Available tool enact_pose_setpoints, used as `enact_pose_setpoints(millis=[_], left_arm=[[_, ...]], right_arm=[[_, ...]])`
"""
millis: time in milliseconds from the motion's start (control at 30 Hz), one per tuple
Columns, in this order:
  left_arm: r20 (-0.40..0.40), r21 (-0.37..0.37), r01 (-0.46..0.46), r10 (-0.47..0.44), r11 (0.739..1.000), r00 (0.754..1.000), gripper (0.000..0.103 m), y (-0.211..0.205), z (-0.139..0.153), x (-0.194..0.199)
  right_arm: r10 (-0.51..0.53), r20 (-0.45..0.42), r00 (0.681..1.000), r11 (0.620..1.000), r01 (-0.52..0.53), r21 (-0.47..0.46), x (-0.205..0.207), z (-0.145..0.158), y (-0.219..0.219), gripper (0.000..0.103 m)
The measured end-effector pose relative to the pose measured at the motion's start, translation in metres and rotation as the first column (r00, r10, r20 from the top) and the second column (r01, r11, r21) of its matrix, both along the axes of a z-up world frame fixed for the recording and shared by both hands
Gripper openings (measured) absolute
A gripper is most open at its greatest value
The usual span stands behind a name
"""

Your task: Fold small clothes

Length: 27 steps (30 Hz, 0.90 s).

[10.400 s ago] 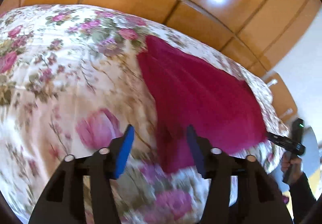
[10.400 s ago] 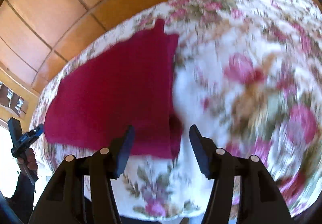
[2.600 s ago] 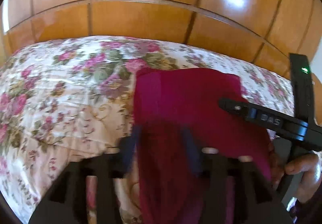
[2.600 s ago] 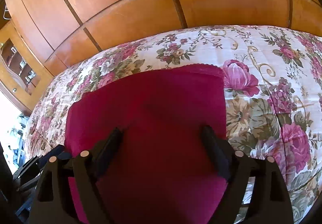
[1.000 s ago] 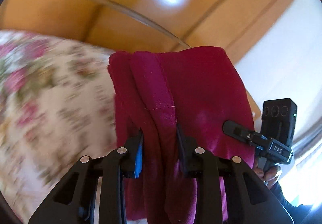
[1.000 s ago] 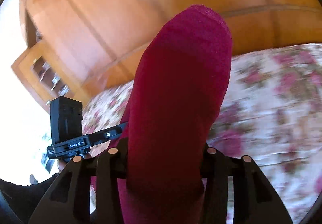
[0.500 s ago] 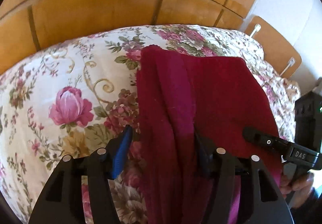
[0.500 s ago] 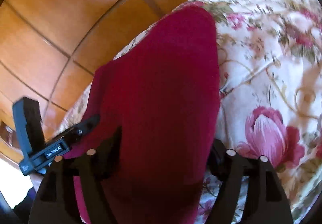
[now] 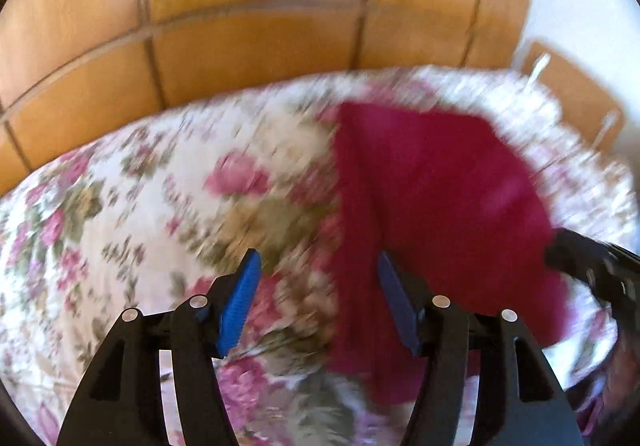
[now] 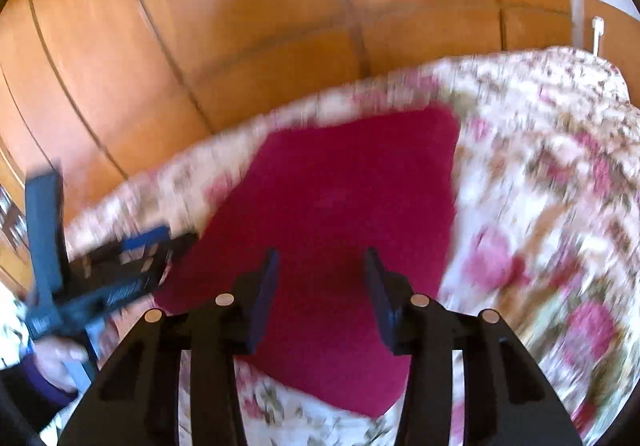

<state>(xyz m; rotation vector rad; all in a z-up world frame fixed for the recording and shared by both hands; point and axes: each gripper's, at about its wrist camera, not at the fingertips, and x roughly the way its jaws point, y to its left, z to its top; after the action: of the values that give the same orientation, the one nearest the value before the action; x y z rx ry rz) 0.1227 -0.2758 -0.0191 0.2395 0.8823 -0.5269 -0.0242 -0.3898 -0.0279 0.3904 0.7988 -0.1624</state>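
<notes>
A dark red cloth (image 9: pixel 436 205) lies folded flat on the floral bedspread (image 9: pixel 132 230); both views are blurred. My left gripper (image 9: pixel 318 286) is open over the cloth's left edge, with bedspread showing between its blue pads (image 9: pixel 240 298) and nothing pinched. The right wrist view shows the same cloth (image 10: pixel 344 197) spread out under my right gripper (image 10: pixel 322 286). Its jaws are closing, with the cloth lying behind the gap and no fold caught between the pads. Each gripper shows in the other's view: the right gripper (image 9: pixel 592 274), and the left gripper (image 10: pixel 100 278) with a hand (image 10: pixel 60 358) on it.
Glossy wooden wardrobe panels (image 9: pixel 248 25) stand close behind the bed's far edge. A white wall and a light wooden board (image 9: pixel 576 97) lie to the right. Floral bedspread (image 10: pixel 560 246) stretches on either side of the cloth.
Both grippers held the red cloth up a second ago. It now lies flat on the bed, free of both, and the grippers have dropped and drawn back from it.
</notes>
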Motion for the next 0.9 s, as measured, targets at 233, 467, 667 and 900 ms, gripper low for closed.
enact_pose_setpoints(millis=[233,467,667,900], left_arm=[[0.003,-0.047,-0.042,0.042,0.998,0.999,0.06,0.025,0.009,-0.012],[0.05,-0.143,-0.095,0.103,0.985,0.993,0.084,0.065,0.041,-0.05],[0.103,-0.15,-0.116,0.132,0.982,0.986,0.091,0.083,0.049,-0.077],[0.119,-0.148,-0.141,0.159,0.979,0.98,0.094,0.096,0.046,-0.096]], right_arm=[[-0.024,-0.004,1.0,0.993,0.024,-0.114,0.01,0.004,0.031,0.082],[-0.132,0.047,0.99,0.987,0.135,-0.082,-0.018,0.015,0.047,0.1],[-0.206,0.014,0.978,0.973,0.207,-0.104,-0.033,0.012,0.064,0.101],[-0.289,0.019,0.957,0.947,0.289,-0.143,-0.047,0.013,0.079,0.101]])
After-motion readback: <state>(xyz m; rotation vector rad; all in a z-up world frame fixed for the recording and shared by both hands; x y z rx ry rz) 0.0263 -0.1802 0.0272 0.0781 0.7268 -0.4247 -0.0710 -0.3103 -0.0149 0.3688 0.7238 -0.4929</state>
